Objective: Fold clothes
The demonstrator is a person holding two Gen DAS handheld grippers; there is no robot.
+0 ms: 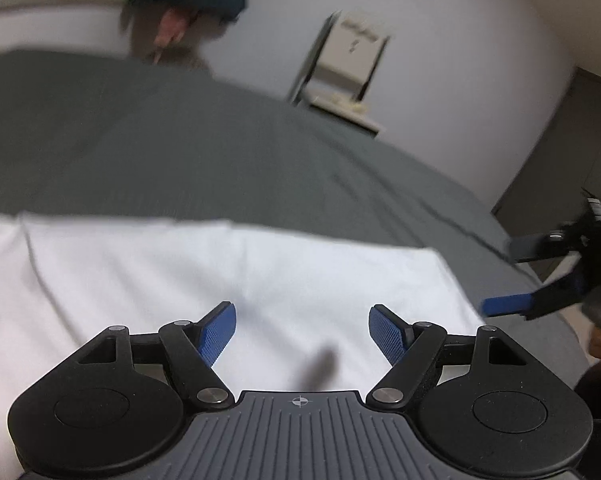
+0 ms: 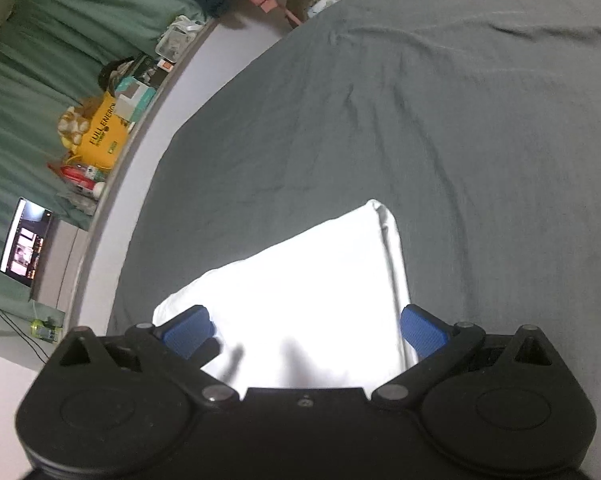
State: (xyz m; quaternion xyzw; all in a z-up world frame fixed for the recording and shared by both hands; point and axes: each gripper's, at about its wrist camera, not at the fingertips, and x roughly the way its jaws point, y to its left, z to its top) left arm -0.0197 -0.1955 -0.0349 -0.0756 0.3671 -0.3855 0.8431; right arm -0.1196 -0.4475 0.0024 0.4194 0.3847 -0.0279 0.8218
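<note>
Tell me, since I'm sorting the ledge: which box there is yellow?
The big box printed "FULL ENERGY", beside the stuffed toy; the boxes behind it are teal and white.

White folded garment (image 2: 308, 292) lies on grey-sheeted bed (image 2: 440, 112).

Grey-sheeted bed (image 2: 440, 120), green curtain (image 2: 60, 32), cluttered ledge (image 2: 140, 92), lit monitor (image 2: 24, 240), pale walls (image 1: 440, 8).

The yellow box (image 2: 102, 136) on the cluttered shelf reads "FULL ENERGY"; the smaller print beneath is too blurred to read.
</note>
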